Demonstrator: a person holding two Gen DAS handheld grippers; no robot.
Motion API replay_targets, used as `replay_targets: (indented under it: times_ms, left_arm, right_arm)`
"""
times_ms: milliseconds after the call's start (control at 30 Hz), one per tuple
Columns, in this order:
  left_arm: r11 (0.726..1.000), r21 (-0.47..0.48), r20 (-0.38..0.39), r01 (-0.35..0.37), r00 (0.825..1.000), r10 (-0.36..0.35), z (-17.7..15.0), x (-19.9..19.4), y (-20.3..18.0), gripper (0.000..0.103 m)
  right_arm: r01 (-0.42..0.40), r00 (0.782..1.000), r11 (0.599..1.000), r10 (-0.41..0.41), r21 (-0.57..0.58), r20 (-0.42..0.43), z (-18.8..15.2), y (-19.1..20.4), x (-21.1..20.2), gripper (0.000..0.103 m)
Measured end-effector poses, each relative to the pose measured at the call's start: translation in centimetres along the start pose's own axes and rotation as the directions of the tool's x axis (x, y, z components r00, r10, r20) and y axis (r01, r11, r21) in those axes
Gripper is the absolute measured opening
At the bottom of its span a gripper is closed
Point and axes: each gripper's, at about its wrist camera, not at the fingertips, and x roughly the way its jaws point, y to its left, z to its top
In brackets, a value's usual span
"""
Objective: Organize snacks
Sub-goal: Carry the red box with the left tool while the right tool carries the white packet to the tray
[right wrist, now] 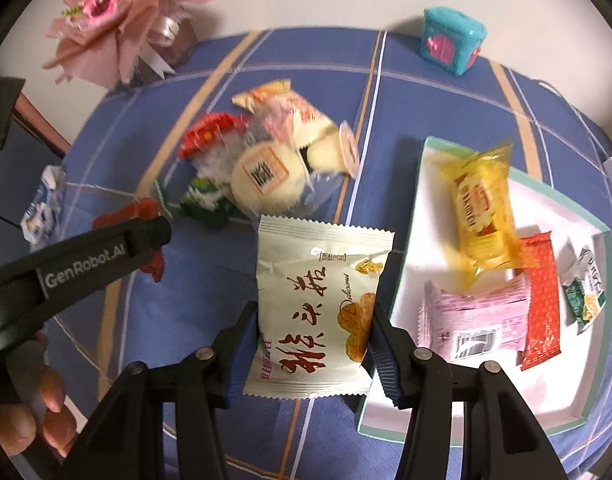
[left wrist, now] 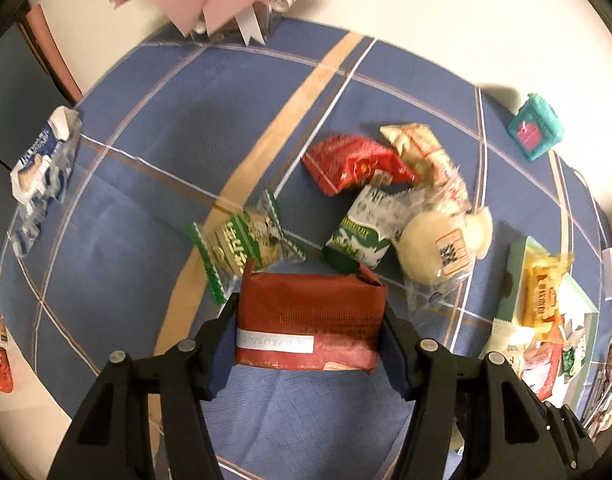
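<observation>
The left gripper clamps a dark red rectangular foil packet between its blue ribbed pads; a white sticker on the wrapper carries a printed date beginning "2025/12", the rest blurred. Seen from the right wrist camera, the same tool's black arm bears the white lettering "GenRobot.AI", and the person's fingers curl round its handle at the lower left.

The right gripper squeezes a cream pillow-shaped packet with crimped, saw-toothed ends. Its front shows large red brush-style Chinese characters, a drawing of round golden pastries and a small slanted word too small to read. Both tools point steeply down at the table, each packet held clear of the cloth.

Below lies a blue tablecloth of matte woven fabric crossed by tan bands and thin white lines. A loose heap of snacks sits in its middle: a glossy red pouch, a green-and-white wrapper with blurred print, another green-and-white pack, and pale round buns in clear film with an orange-bordered QR label.

To the right is a shallow white tray with a teal rim. It holds a translucent yellow packet, a pink packet with a barcode, a slim red sachet and a small green one. A teal plastic toy box and a pink paper bouquet stand at the far edge.
</observation>
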Motion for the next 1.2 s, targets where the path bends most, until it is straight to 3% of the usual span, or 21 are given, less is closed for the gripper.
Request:
replay_targets:
  times_ms: [300,567,967,1200]
  left_arm:
    - [1.0,0.001,0.05,0.003,0.999,-0.003,-0.6,-2.1,-0.3,0.064]
    - [0.999,0.035,0.075,0.01,0.997,-0.013,-0.9,-2.8,-2.8,0.064]
    - [0.988,0.147,0.078,0.044,0.995,-0.056,-1.9,-3.3,-8.2,0.064]
    - [0.964,0.25,0.063,0.087,0.992,-0.105,-3.7,-3.7,-12.8,0.064]
  right_arm:
    - [-0.004,1.0,0.999,0.003,0.049,0.025,-0.7,-0.8,-1.1,0.055]
    - [0.021,0.998,0.989,-0.029,0.144,0.055,-0.5,-5.1,-2.4,0.055]
    - [0.102,0.991,0.921,-0.125,0.375,0.038,-1.6,-15.1,-3.2,0.055]
    - [0.117,0.988,0.878,-0.151,0.464,0.035,-2.9,-19.1,-3.9,0.055]
